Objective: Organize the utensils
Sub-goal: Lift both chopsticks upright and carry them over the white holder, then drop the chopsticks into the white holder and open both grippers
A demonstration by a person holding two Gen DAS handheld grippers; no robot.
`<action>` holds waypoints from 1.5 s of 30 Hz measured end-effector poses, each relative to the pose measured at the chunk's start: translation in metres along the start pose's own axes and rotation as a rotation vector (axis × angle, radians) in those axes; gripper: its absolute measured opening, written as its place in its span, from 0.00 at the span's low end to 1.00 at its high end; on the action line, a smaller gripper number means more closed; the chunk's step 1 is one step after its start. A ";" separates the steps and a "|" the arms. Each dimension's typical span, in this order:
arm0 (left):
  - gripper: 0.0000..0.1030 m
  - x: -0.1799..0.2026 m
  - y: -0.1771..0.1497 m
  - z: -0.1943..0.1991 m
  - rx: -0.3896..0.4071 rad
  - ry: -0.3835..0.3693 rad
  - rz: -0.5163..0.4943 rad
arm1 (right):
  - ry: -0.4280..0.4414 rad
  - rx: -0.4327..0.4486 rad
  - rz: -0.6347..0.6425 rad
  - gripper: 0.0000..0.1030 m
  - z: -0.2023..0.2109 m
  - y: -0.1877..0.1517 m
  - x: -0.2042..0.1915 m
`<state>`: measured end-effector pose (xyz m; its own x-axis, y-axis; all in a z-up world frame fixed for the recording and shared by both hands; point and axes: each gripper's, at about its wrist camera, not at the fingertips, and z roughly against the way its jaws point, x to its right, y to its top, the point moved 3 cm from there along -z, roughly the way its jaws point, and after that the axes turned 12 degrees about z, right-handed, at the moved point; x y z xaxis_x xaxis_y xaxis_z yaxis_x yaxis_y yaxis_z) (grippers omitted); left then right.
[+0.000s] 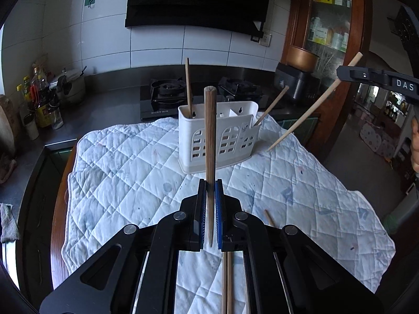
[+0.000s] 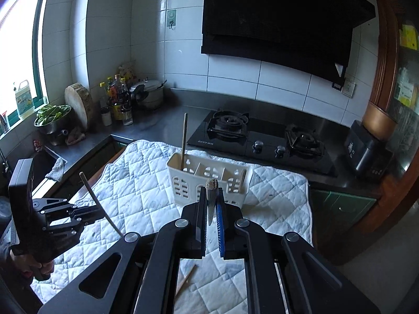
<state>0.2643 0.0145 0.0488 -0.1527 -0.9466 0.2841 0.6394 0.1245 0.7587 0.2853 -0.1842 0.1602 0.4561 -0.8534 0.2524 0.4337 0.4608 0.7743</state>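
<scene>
Item: 2 wooden chopsticks, each being clamped in a gripper in front of the white slotted plastic caddy (image 1: 217,136). Left gripper (image 1: 210,191) is pinching 1 upright (image 1: 210,136); right gripper (image 2: 211,196) is pinching another (image 2: 211,187). Risk: either tip striking the caddy rim, tipping the light caddy.

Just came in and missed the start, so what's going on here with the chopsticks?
A person is sorting chopsticks into a white holder on a quilted cloth. Each hand-held gripper is shut on one chopstick above the cloth: the left hand-held gripper holds its chopstick upright, the right hand-held gripper holds another tilted. Two chopsticks already stand in the holder, one at each end, and a few more lie on the cloth.
</scene>
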 end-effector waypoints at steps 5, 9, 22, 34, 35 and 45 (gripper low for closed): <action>0.05 0.013 0.050 0.011 0.082 -0.020 -0.021 | -0.036 0.012 -0.020 0.06 -0.015 0.030 0.028; 0.05 0.024 0.093 0.021 0.180 -0.008 -0.045 | -0.044 0.015 -0.061 0.06 -0.031 0.041 0.049; 0.05 0.040 0.172 -0.031 0.288 0.023 -0.022 | -0.011 -0.094 -0.056 0.06 -0.103 0.026 0.058; 0.05 0.009 0.156 -0.106 0.137 0.035 0.066 | 0.013 -0.128 -0.052 0.06 -0.126 0.013 0.057; 0.05 0.007 0.154 -0.110 0.123 0.034 0.071 | 0.012 -0.131 -0.053 0.06 -0.127 0.012 0.057; 0.08 0.004 0.142 -0.114 0.083 0.042 0.057 | -0.004 -0.086 -0.047 0.14 -0.114 0.018 0.053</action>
<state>0.4403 -0.0054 0.0907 -0.0848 -0.9487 0.3046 0.5816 0.2012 0.7882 0.4058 -0.1934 0.1209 0.4308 -0.8754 0.2193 0.5195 0.4393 0.7329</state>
